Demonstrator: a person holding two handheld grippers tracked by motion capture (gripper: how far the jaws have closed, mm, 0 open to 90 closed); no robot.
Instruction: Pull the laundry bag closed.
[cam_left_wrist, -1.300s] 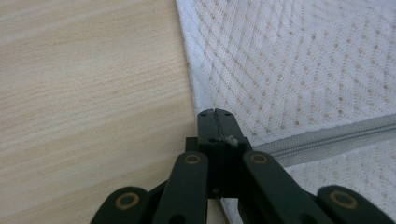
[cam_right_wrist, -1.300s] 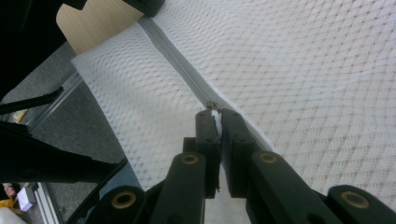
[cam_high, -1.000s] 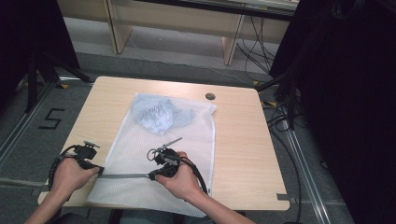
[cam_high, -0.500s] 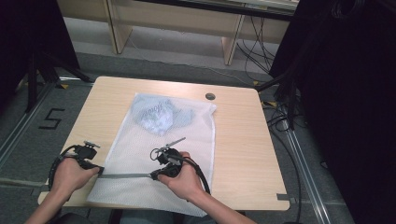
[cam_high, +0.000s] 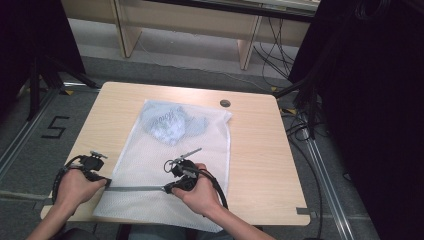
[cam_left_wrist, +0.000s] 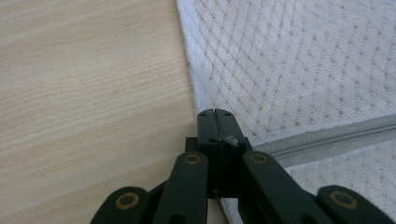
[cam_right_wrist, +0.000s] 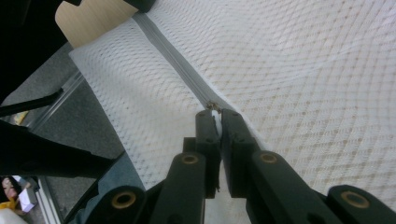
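A white mesh bag (cam_high: 170, 165) lies flat on the wooden table (cam_high: 260, 150), with bluish crumpled cloth (cam_high: 170, 122) inside its far end. A grey zipper (cam_high: 135, 188) runs across the bag near the front edge. At the bag's left edge, my left gripper (cam_high: 106, 182) is shut on the mesh where the zipper (cam_left_wrist: 327, 137) ends; in the left gripper view its tips (cam_left_wrist: 215, 114) pinch the bag's border (cam_left_wrist: 299, 70). My right gripper (cam_high: 166, 189) sits mid-zipper, and its tips (cam_right_wrist: 215, 114) are shut on the small metal zipper pull (cam_right_wrist: 211, 106). Closed zipper (cam_right_wrist: 173, 56) stretches away from the pull.
A dark round cap (cam_high: 225, 103) sits in the tabletop near the back edge. The bag's front hem hangs slightly over the table's front edge. Cables (cam_high: 300, 125) trail on the floor to the right, and a wooden shelf frame (cam_high: 185, 20) stands behind the table.
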